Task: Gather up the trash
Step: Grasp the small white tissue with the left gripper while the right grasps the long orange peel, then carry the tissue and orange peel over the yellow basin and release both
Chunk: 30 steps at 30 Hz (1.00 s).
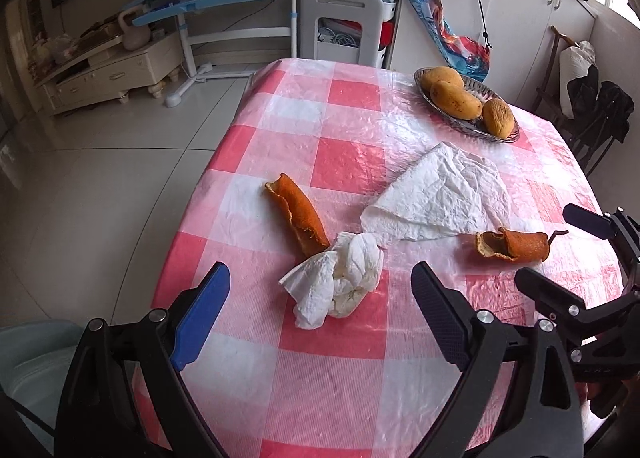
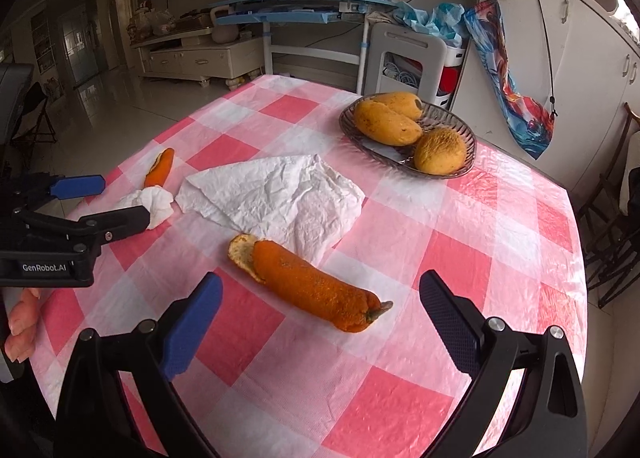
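A crumpled white tissue [image 1: 340, 282] lies on the pink checked tablecloth [image 1: 344, 378], between the fingers of my left gripper [image 1: 320, 272], which is open and not touching it. A curled orange peel [image 1: 296, 213] touches the tissue's far side. A flat white tissue [image 1: 436, 197] is spread behind them. A second orange peel [image 2: 312, 290] lies between the wide-open fingers of my right gripper [image 2: 320, 278], untouched. In the right wrist view, my left gripper [image 2: 124, 197] straddles the crumpled tissue [image 2: 158, 205] at the left.
A glass bowl [image 2: 348, 125] with three yellow fruits stands at the table's far right. The table's left edge drops to a tiled floor. A pale rounded container [image 1: 36, 350] shows low at the left. A hand [image 2: 24, 322] holds the left gripper. Chairs stand at the right.
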Each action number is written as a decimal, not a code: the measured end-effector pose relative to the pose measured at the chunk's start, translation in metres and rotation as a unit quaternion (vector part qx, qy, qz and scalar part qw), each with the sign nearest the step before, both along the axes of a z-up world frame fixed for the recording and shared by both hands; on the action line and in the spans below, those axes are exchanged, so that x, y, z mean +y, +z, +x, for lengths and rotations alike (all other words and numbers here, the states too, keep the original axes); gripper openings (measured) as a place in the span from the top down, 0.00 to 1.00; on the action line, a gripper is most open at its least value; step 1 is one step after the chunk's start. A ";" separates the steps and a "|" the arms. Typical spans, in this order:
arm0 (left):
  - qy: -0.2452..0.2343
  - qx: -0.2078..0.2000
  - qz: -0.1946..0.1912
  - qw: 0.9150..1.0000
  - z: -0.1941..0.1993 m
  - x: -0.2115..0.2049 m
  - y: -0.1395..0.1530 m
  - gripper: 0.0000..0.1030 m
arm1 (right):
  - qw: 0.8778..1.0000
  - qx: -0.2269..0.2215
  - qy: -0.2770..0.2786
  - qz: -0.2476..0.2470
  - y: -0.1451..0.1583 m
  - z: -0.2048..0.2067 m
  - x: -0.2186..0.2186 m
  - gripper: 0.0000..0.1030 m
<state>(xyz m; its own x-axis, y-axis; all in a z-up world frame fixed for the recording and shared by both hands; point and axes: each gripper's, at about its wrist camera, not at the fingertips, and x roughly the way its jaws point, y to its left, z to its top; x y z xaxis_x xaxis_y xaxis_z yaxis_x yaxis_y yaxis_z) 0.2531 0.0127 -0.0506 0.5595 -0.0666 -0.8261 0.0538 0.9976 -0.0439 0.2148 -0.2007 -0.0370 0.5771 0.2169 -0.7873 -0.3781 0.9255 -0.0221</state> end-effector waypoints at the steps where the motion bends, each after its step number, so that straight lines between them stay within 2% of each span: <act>1: -0.002 0.006 -0.004 1.000 0.002 -0.001 -0.003 0.38 | 1.000 0.009 0.008 -0.001 -0.003 0.001 0.003 0.13; 2: -0.004 0.016 -0.012 1.000 0.003 -0.001 -0.006 0.58 | 1.000 0.020 0.014 -0.004 -0.006 0.002 0.005 0.22; 3: -0.002 0.014 -0.013 1.000 0.002 0.000 -0.007 0.63 | 0.999 0.034 0.022 -0.005 -0.010 0.000 0.008 0.31; 5: -0.009 0.018 -0.038 0.999 0.000 0.003 -0.005 0.84 | 0.998 0.044 0.032 0.010 -0.010 -0.005 0.010 0.56; 6: -0.007 0.019 -0.053 0.998 -0.002 0.006 -0.004 0.85 | 0.998 0.048 0.031 0.012 -0.008 -0.008 0.010 0.65; 8: 0.006 0.024 -0.081 0.996 -0.012 0.015 -0.002 0.86 | 0.998 0.057 0.026 0.023 -0.007 -0.014 0.007 0.74; 10: 0.016 0.029 -0.113 0.993 -0.024 0.025 0.001 0.86 | 0.996 0.069 0.023 0.044 -0.005 -0.024 0.005 0.76; 14: 0.011 0.008 -0.129 0.992 -0.056 0.030 0.017 0.86 | 0.995 0.067 0.025 0.074 0.009 -0.049 0.003 0.77; 18: 0.008 -0.009 -0.149 0.989 -0.098 0.029 0.028 0.86 | 0.987 0.075 0.015 0.140 0.018 -0.085 -0.003 0.77; 23: -0.003 -0.025 -0.141 0.990 -0.149 0.020 0.033 0.86 | 0.981 0.075 0.020 0.177 0.025 -0.136 0.000 0.77; 30: -0.011 -0.058 -0.111 0.992 -0.205 0.014 0.043 0.86 | 0.976 0.085 0.020 0.201 0.023 -0.193 -0.001 0.77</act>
